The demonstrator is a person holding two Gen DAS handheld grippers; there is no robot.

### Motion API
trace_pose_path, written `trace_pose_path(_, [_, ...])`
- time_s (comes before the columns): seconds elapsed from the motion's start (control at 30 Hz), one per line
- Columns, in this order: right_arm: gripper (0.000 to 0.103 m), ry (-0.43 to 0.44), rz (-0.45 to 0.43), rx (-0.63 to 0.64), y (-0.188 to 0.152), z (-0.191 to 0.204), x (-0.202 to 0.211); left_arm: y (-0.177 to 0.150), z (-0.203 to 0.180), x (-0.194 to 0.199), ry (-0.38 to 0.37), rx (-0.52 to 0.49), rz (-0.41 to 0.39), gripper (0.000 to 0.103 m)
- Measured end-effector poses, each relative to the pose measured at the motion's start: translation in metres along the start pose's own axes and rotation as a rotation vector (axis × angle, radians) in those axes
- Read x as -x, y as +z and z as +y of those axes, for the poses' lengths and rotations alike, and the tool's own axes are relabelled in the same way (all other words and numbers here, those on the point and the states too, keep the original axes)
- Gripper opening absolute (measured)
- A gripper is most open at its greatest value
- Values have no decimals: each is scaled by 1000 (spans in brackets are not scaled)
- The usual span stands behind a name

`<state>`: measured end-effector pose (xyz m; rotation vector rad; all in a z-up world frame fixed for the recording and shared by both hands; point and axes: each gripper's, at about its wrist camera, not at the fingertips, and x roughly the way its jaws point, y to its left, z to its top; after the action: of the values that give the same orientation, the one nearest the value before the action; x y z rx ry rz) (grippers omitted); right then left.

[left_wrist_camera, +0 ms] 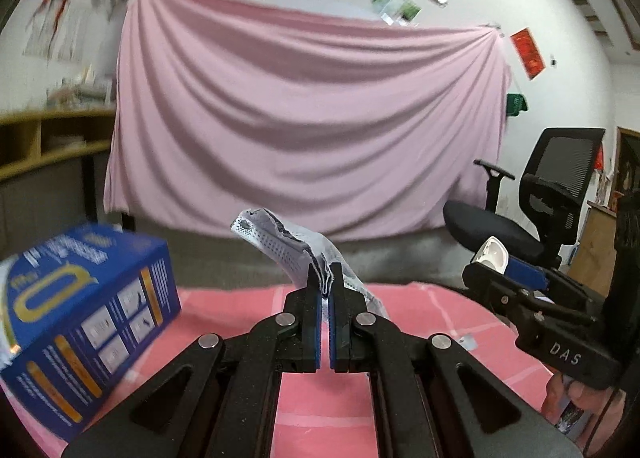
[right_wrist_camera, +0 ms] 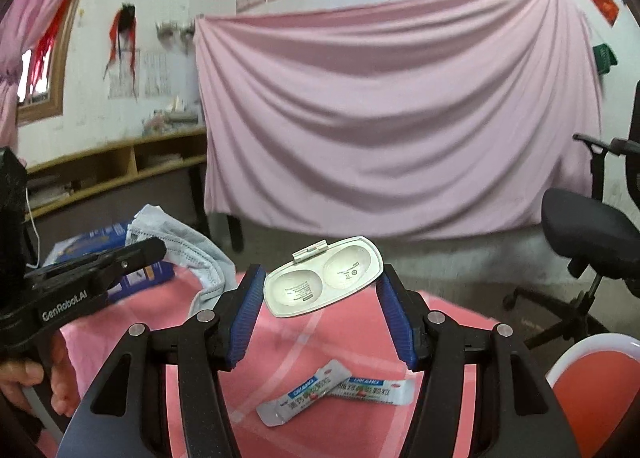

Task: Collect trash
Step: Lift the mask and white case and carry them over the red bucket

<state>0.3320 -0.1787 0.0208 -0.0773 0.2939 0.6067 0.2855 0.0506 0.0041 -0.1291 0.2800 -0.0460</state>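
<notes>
My left gripper [left_wrist_camera: 325, 270] is shut on a crumpled grey-white face mask [left_wrist_camera: 280, 246], which sticks up and to the left from between the pads. In the right wrist view the mask [right_wrist_camera: 188, 254] hangs from that gripper over the pink tablecloth [right_wrist_camera: 304, 342]. My right gripper [right_wrist_camera: 322, 270] holds a white plastic two-cup case [right_wrist_camera: 320, 282] between its blue pads, lifted above the table; the case [left_wrist_camera: 493, 252] also shows at the right of the left wrist view. Two torn sachets [right_wrist_camera: 332, 394] lie on the cloth below the right gripper.
A blue carton [left_wrist_camera: 92, 322] stands on the table's left side. A white-rimmed red basin [right_wrist_camera: 592, 378] sits at the lower right. Beyond the table are a black office chair [left_wrist_camera: 540, 198], a pink draped sheet [left_wrist_camera: 304, 118] and a low wooden shelf [right_wrist_camera: 120, 166].
</notes>
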Motion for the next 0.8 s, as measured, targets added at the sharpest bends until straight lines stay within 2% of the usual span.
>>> trace_pose_path(0.3, [56,-66,-154,37,3,4,41,-11,-22,36,8,-74,-174,1])
trace_pose_path(0.6, [56,-101,-219,41,5,-6,70,-18,-53,46,-25,-106,-216,1])
trace_pose_path(0.8, [56,-146,-296,33,12,-25,98,-2,-86,54,-74,-105,-257,1])
